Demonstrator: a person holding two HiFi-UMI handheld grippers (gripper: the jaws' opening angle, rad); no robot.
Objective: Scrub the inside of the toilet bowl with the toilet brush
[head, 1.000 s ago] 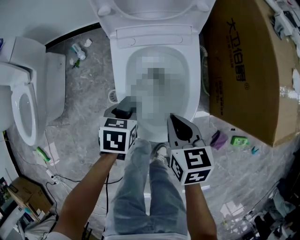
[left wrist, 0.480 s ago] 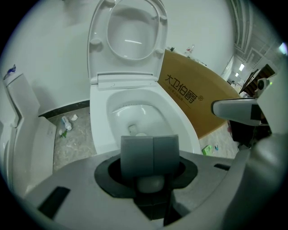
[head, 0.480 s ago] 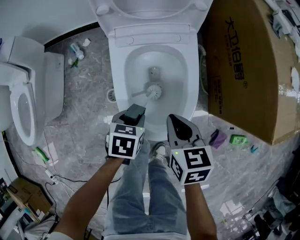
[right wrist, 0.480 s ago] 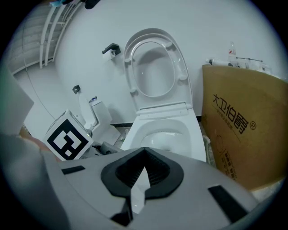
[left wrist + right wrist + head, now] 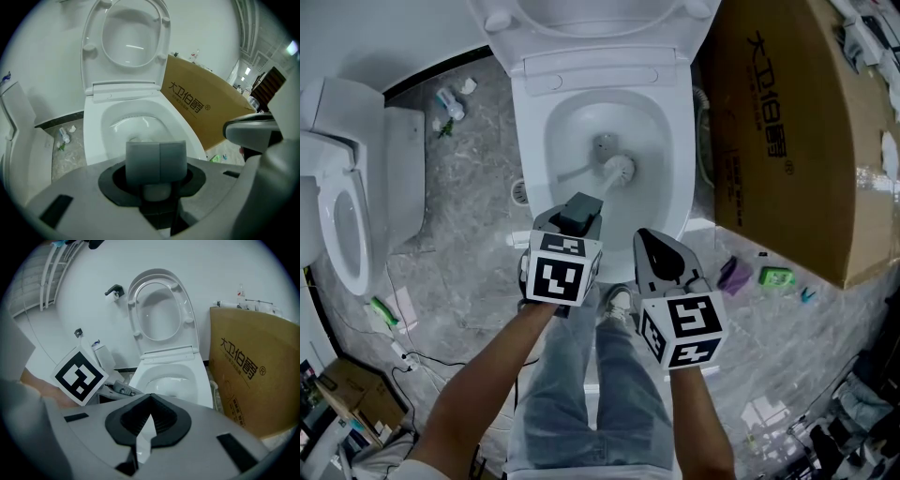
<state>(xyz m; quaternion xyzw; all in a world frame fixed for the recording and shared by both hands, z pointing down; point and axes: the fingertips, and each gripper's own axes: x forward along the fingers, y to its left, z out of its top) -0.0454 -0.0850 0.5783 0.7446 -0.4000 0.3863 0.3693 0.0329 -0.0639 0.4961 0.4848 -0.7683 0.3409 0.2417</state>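
Note:
The white toilet bowl [image 5: 531,141] stands open ahead of me, seat and lid [image 5: 591,19] raised. The toilet brush's white bristle head [image 5: 620,170] rests low inside the bowl, right of the drain. Its handle slants back to my left gripper [image 5: 578,208], which hovers over the bowl's near rim and is shut on the grey handle end [image 5: 155,161]. In the left gripper view the bowl [image 5: 136,123] lies just beyond the jaws. My right gripper [image 5: 660,255] hangs beside it to the right, shut with nothing in it [image 5: 149,405].
A big brown cardboard box [image 5: 787,122] leans close along the bowl's right side. A second toilet [image 5: 347,216] stands at the left. Small litter lies on the grey floor: a bottle [image 5: 450,103], a green item [image 5: 778,278]. The person's jeans-clad legs [image 5: 581,375] are below.
My left gripper has shifted right and toward the bowl, and the brush head has swept from the bowl's middle toward its far right. The right gripper has stayed put.

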